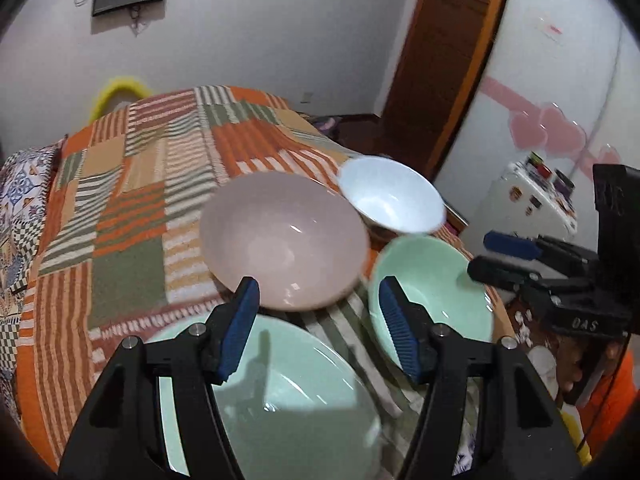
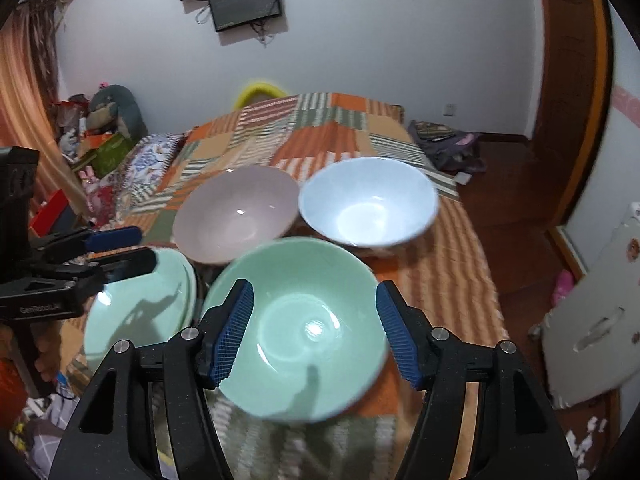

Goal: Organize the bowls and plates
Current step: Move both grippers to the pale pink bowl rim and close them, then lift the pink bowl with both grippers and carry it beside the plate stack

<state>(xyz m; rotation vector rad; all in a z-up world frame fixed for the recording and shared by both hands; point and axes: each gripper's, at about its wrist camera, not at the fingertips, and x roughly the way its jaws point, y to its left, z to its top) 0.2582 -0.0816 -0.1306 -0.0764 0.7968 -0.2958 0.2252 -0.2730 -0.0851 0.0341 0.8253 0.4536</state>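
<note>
On striped blanket, four bowls (two green), both grippers' fingers apart, empty

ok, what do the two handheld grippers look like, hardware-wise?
Both match: black plastic bodies, silver pivot screws, and blue ribbed pads on the fingers. The left gripper carries "GenRobot" lettering on its side; the right gripper shows "DAS". No cables visible. An orange sleeve shows behind the right one.
</note>
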